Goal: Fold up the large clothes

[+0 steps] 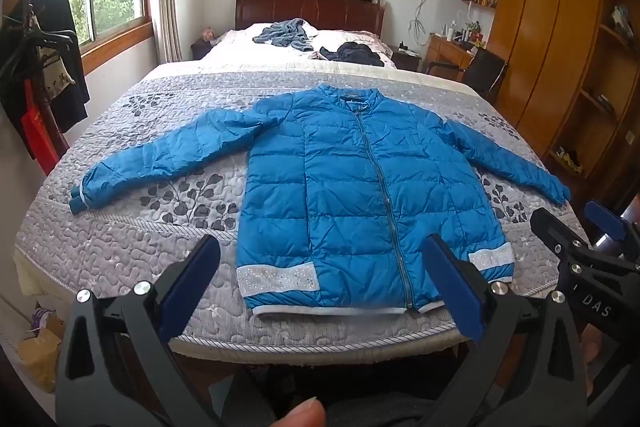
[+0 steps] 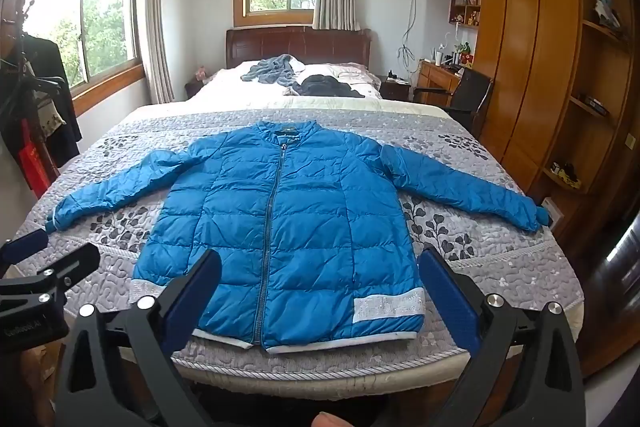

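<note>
Left gripper (image 1: 320, 283) jaws wide, right gripper (image 2: 320, 291) same, both empty, short of bed's near edge. Blue puffer jacket (image 2: 280, 227) flat on bed (image 2: 500, 291), zipped, sleeves spread. We judge it light, slippery; we'd pinch cuffs, then hem.

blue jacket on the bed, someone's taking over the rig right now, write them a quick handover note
Left gripper: open, empty, above the bed's near edge by the hem.
Right gripper: open, empty, beside it.
Jacket: flat on the bed, front up, zipped, both sleeves spread out, collar away from you.
Done: laid out only, no fold yet.
Left: fold sleeves in, then fold the body.
</note>
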`<act>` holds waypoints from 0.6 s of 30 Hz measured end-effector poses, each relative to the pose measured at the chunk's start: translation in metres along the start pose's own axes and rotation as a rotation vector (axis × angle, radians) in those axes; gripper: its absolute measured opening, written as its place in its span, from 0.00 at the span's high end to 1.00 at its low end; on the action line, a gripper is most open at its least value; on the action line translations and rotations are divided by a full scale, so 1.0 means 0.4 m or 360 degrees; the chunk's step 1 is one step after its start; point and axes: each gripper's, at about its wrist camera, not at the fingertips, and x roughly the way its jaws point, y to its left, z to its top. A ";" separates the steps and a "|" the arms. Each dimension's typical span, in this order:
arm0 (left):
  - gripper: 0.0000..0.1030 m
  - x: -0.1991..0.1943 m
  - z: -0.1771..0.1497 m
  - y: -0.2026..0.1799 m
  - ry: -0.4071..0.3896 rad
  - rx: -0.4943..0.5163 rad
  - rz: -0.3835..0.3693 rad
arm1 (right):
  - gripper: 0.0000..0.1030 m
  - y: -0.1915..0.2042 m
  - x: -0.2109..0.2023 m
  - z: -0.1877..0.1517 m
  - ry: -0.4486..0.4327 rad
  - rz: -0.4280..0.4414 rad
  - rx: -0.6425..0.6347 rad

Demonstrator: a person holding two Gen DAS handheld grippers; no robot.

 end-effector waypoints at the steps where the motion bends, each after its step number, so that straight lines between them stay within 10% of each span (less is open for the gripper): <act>1: 0.03 0.000 0.000 0.000 0.0000 0.0000 -0.0002 | 0.04 0.001 0.000 -0.001 0.0001 0.0003 0.0001; 18: 0.03 -0.001 0.003 0.001 -0.0004 0.0004 0.0004 | 0.04 0.007 0.000 -0.011 -0.0002 0.0001 -0.0004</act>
